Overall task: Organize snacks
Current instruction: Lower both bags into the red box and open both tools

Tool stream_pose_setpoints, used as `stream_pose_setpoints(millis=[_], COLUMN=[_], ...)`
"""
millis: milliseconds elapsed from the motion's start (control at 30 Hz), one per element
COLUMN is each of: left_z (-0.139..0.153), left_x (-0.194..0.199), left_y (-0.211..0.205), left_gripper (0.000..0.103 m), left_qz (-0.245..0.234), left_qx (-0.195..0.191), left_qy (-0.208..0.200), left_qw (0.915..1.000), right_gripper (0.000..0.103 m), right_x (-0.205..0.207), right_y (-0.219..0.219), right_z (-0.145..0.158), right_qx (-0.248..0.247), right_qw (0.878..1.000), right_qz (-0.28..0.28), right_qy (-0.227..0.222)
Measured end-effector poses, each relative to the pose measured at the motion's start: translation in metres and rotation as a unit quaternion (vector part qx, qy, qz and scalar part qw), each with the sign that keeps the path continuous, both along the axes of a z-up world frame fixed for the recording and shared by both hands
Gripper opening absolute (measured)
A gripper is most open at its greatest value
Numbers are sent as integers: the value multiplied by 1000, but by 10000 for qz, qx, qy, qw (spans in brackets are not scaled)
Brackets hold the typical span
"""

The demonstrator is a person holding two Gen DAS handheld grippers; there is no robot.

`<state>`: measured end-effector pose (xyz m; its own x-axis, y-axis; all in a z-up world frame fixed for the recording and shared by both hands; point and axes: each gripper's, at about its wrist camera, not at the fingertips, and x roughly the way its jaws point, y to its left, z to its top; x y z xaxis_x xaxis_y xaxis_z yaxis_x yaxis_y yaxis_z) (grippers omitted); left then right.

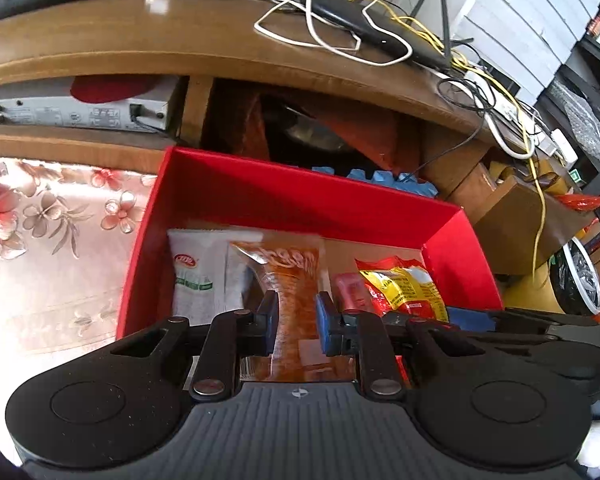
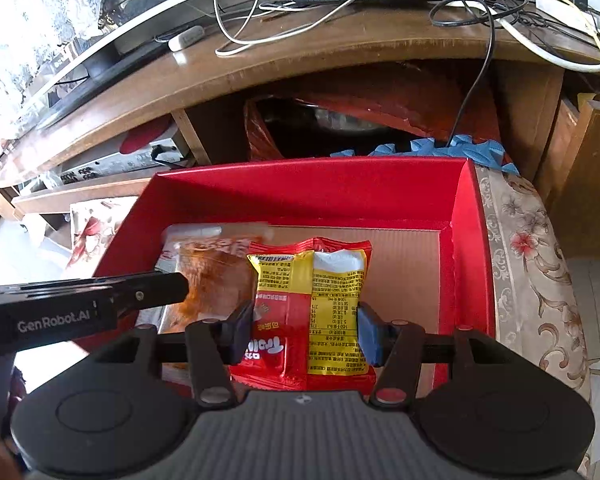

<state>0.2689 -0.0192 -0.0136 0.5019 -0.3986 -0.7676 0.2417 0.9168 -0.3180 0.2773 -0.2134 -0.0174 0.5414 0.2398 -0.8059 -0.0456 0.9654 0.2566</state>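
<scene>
The orange snack packet (image 1: 296, 280) sits clamped between the blue pads of the left gripper (image 1: 297, 322), whose jaws are drawn in as narrow as they go, pinching the packet's clear wrapper so it stands up inside the red box (image 1: 300, 200). Beside it, the red-and-yellow snack packet (image 2: 312, 304) is held by the right gripper (image 2: 305, 330); those jaws stand partly apart, with the pads pressing on the packet's two side edges, printed back facing the camera. Both packets are within the red box's walls, the orange one toward the box's left side, the red-and-yellow one about mid-box and touching the orange one. A white snack packet (image 1: 200, 276) lies in the box against its left wall, just beside the orange one. The box's brown cardboard floor (image 2: 404, 264) shows bare to the right of the held packets. The box rests on a floral cloth (image 1: 48, 240). Behind the box stands a wooden desk (image 1: 140, 36) carrying a tangle of cables (image 1: 340, 32).
</scene>
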Motion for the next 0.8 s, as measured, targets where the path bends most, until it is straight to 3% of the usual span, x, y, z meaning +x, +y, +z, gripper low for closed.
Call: stream_pose_setpoints(millis=[133,367,433,800], left_z=[-2,2,3,22], left_x=[0,-2,-4,-21], left_y=[2,-2,-5,-9], left_gripper=[27,37,45,67], left_qz=[48,-5,-27,-53], left_qx=[23,142,225,575], left_qy=[39,-16,-52,-451], left_qw=[10000,9999,9997,9973], right_gripper=[52,54,54,58], right_x=[3,5,4,-5], right_y=[3,5,5,4], right_z=[-7,-8,-6,16], right_qx=[-78,-137,-144,-152], right_qw=[9999,9999,9999,9994], right_qz=[24,24,22,-32], right_qy=[81,51,17,-317])
